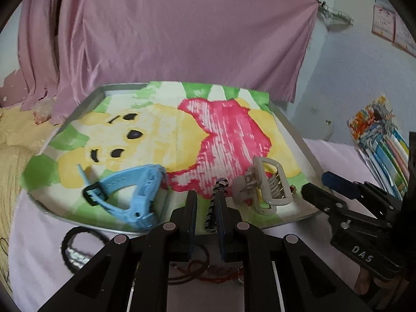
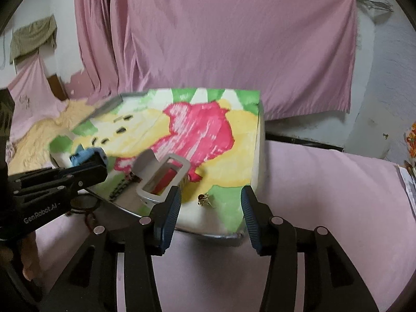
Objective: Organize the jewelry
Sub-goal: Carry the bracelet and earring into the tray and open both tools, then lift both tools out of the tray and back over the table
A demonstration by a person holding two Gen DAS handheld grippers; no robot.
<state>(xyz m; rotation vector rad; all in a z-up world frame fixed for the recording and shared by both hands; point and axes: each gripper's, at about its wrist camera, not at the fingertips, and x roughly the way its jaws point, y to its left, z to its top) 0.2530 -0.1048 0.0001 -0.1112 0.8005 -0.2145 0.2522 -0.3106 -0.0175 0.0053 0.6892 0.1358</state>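
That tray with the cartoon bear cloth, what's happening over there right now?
A person is sorting accessories onto the tray with two handheld tongs. The left tongs are nearly shut around a black-and-white striped band at the tray's near edge. The right tongs are open and empty, hovering near a small gold earring. A blue watch and a beige hair claw clip already lie on the cloth; a black hair tie sits off the tray.

We are in a home, likely a bedroom. A pink sheet (image 2: pixel 208 39) hangs over the wall, pink bedding (image 2: pixel 325 195) covers the surface, a garment (image 2: pixel 33 37) hangs left, and calendars (image 1: pixel 384 23) are pinned up.
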